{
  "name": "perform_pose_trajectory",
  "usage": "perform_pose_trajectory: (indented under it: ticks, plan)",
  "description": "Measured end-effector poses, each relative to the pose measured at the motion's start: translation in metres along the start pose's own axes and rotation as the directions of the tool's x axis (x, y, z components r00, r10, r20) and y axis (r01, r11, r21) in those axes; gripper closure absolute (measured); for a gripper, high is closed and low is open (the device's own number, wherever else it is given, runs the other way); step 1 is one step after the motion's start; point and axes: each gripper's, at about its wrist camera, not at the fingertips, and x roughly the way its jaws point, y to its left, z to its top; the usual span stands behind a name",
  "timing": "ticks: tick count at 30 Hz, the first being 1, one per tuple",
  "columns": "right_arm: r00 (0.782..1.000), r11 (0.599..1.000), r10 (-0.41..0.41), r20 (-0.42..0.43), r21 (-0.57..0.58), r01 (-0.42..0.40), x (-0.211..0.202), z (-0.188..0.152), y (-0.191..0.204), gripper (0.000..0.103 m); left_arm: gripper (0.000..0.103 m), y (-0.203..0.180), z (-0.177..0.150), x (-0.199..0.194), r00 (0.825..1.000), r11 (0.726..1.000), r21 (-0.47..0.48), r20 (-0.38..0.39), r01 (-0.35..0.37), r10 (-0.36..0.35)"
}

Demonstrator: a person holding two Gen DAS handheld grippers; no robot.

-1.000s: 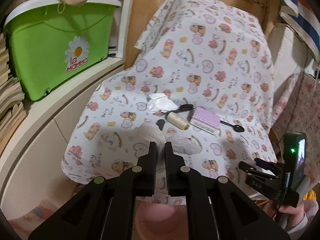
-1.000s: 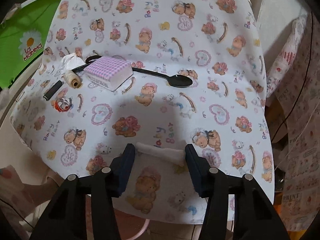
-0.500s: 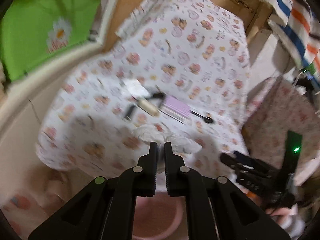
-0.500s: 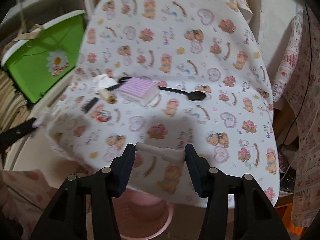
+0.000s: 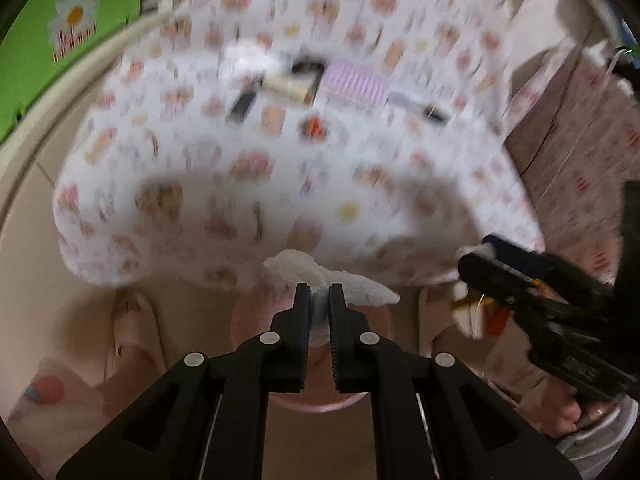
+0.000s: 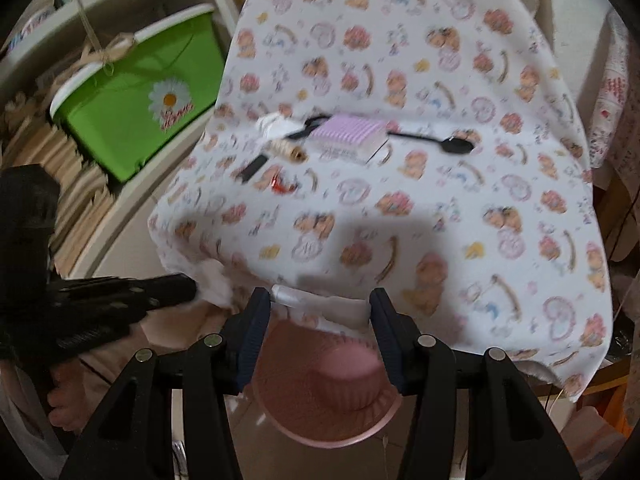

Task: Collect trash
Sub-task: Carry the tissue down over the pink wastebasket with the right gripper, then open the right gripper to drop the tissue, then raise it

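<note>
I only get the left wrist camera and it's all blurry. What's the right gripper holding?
Observer: The right gripper has a rolled white tissue stretched across between its two fingers.
Child: Is there a bin under it?
Observer: Yes. A pink basket with ribbed sides sits open on the floor right below those fingers, just past the table edge.

Printed cloth cover [image 6: 400,208], ribbed pink plastic basket [image 6: 320,404]
</note>
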Motion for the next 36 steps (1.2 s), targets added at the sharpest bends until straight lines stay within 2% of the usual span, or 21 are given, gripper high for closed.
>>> perform_pose_trajectory:
  ticks: [3, 9, 11, 15, 19, 24, 27, 28, 30, 31, 32, 34, 36]
  plan:
    - [0.999, 1.0, 0.009, -0.035, -0.006, -0.01, 0.01, -0.008, 0.006, 0.049, 0.096, 0.005, -0.004, 0.02, 0.997, 1.0, -0.028, -0.072, 0.014, -0.016]
    - [0.988, 0.998, 0.008, -0.152, 0.068, 0.002, 0.049, -0.032, -0.001, 0.049, 0.096, 0.015, -0.012, 0.058, 0.986, 0.997, -0.073, -0.169, -0.023, 0.011]
    - [0.984, 0.998, -0.01, -0.181, 0.06, 0.021, 0.062, -0.037, -0.003, 0.049, 0.096, 0.015, -0.014, 0.074, 0.98, 0.995, -0.073, -0.192, -0.063, 0.048]
    - [0.969, 0.997, -0.037, -0.245, 0.061, 0.054, 0.089, -0.049, -0.009, 0.049, 0.096, 0.014, -0.022, 0.109, 0.968, 0.991, -0.063, -0.231, -0.116, 0.099]
    - [0.945, 0.993, -0.063, -0.321, 0.076, 0.092, 0.115, -0.067, -0.016, 0.049, 0.096, 0.02, -0.028, 0.132, 0.959, 0.986, -0.079, -0.253, -0.149, 0.125]
    - [0.926, 0.992, -0.075, -0.371, 0.064, 0.106, 0.132, -0.082, -0.022, 0.049, 0.094, 0.026, -0.037, 0.15, 0.947, 0.982, -0.103, -0.297, -0.161, 0.124]
    - [0.912, 0.992, -0.094, -0.4, 0.035, 0.118, 0.142, -0.086, -0.023, 0.049, 0.088, 0.03, -0.035, 0.149, 0.948, 0.981, -0.106, -0.293, -0.163, 0.125]
    - [0.903, 0.991, -0.11, -0.415, 0.02, 0.13, 0.147, -0.088, -0.026, 0.049, 0.083, 0.03, -0.034, 0.148, 0.949, 0.981, -0.105, -0.287, -0.165, 0.129]
    - [0.896, 0.991, -0.113, -0.429, 0.02, 0.134, 0.154, -0.091, -0.029, 0.049, 0.065, 0.032, -0.032, 0.143, 0.952, 0.979, -0.108, -0.272, -0.175, 0.14]
    - [0.891, 0.991, -0.105, -0.442, 0.027, 0.131, 0.156, -0.093, -0.032, 0.049, 0.049, 0.033, -0.032, 0.14, 0.954, 0.976, -0.117, -0.263, -0.181, 0.145]
    - [0.888, 0.991, -0.101, -0.45, 0.034, 0.13, 0.158, -0.095, -0.032, 0.048, 0.043, 0.034, -0.03, 0.137, 0.957, 0.974, -0.133, -0.251, -0.183, 0.145]
    - [0.879, 0.989, -0.1, -0.466, 0.049, 0.139, 0.16, -0.098, -0.034, 0.045, 0.04, 0.038, -0.027, 0.13, 0.961, 0.97, -0.165, -0.239, -0.181, 0.139]
    - [0.88, 0.989, -0.102, -0.464, 0.05, 0.142, 0.16, -0.101, -0.033, 0.037, 0.038, 0.038, -0.023, 0.121, 0.965, 0.967, -0.172, -0.217, -0.187, 0.148]
